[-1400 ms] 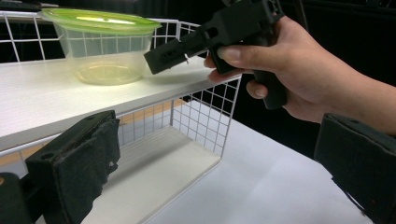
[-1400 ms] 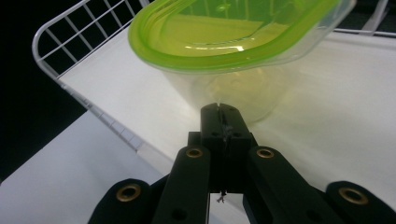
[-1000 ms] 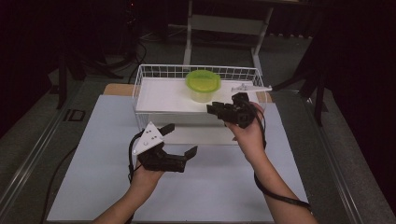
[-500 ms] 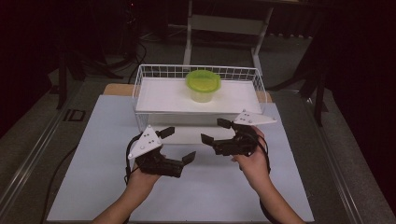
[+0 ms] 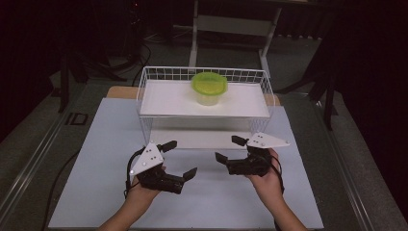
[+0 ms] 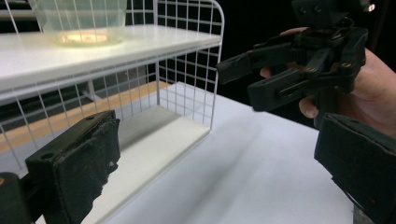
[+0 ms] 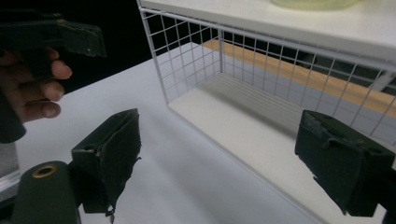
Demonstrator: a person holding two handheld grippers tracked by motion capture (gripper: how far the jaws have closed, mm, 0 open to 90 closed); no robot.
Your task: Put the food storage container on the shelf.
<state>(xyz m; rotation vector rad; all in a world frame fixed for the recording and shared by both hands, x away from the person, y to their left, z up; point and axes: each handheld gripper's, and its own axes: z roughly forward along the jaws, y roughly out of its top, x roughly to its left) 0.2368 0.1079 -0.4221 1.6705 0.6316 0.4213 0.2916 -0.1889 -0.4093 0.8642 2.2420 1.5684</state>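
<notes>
Dark surroundings frame a pale tabletop (image 5: 96,159) that carries a white wire rack (image 5: 207,103) as the landmark for all positions below. The rack has an upper white shelf (image 5: 168,98) and a lower white board (image 5: 202,139) beneath it.

A clear container with a green lid (image 5: 209,87) stands upright on the upper shelf, near the rack's back edge and roughly at its middle. In the left gripper view its translucent base (image 6: 79,21) rests flat on the shelf.

Both tongs are on the near side of the rack, in front of it and below the level of the upper shelf, well apart from the container. The left tongs (image 5: 179,158) sit in front of the rack's left half, held by the left hand (image 5: 139,190). Their jaws stand wide with nothing between them, and in the left gripper view they point toward the rack's front corner.

The right tongs (image 5: 230,149) sit in front of the rack's right half, held by the right hand (image 5: 267,178). Their jaws have just been opening and now stand wide, with nothing between the pads (image 7: 109,149). In the right gripper view they face the lower board.

The two tongs point toward each other, near but not touching.
</notes>
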